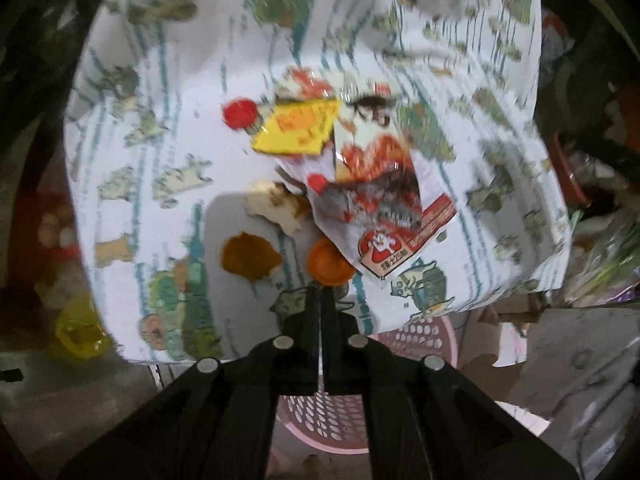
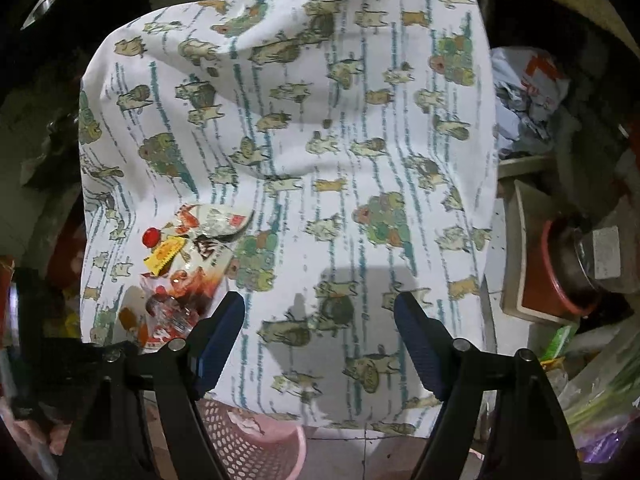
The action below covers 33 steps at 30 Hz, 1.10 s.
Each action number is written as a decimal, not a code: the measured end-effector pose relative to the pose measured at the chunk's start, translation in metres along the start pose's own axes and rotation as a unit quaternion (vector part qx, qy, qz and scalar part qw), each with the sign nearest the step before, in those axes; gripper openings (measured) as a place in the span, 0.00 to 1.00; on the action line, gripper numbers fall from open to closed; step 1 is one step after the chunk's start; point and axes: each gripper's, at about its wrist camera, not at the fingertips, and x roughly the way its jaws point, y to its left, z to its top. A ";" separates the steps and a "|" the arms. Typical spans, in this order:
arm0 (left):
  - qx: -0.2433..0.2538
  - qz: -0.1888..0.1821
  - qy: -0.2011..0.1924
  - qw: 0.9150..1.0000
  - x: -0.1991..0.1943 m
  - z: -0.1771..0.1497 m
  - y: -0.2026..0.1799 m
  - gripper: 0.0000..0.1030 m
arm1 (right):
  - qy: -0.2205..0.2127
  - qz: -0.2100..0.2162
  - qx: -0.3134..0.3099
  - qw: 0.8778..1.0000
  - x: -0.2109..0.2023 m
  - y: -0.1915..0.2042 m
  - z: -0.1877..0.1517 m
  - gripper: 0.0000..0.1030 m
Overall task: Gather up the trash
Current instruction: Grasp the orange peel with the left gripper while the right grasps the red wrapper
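Nearest, under the bench edge, a pink perforated basket (image 1: 416,334) stands on the floor, and what shows of its inside looks empty (most is hidden), so collecting seems barely begun. The left tool (image 1: 320,288) is pressed together at the near rim of an orange cap (image 1: 329,266), whether pinching it I cannot tell; the right tool (image 2: 320,308) hangs spread over bare cloth. Farther on the bench (image 1: 152,32) still lie a brown scrap (image 1: 250,256), a torn white piece (image 1: 276,204), the red-and-white wrapper (image 1: 384,200), a yellow packet (image 1: 298,128) and a red cap (image 1: 239,114)
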 end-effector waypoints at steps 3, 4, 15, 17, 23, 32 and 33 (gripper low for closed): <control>0.011 -0.005 -0.003 1.000 -0.006 -0.002 0.003 0.01 | 0.021 0.021 0.002 1.000 0.011 0.014 -0.002 0.77; 0.014 -0.006 -0.006 1.000 -0.003 -0.003 0.003 0.05 | 0.025 0.025 0.000 0.999 0.013 0.019 -0.003 0.77; 0.115 0.036 -0.023 0.992 0.032 -0.008 -0.031 0.58 | 0.022 0.003 0.009 1.000 0.010 0.002 -0.008 0.77; 0.116 0.035 -0.027 0.992 0.036 -0.003 -0.033 0.58 | 0.022 -0.002 0.016 1.000 0.011 -0.005 -0.008 0.77; 0.076 0.025 -0.020 0.997 0.038 0.008 -0.029 0.27 | 0.024 -0.012 0.020 0.999 0.013 -0.017 -0.007 0.77; -0.028 -0.027 -0.008 0.999 -0.011 0.001 0.006 0.27 | 0.027 0.028 -0.004 0.999 0.013 0.020 -0.009 0.77; -0.037 -0.023 -0.010 0.999 -0.017 0.001 0.012 0.27 | 0.027 0.028 -0.020 0.999 0.014 0.030 -0.011 0.77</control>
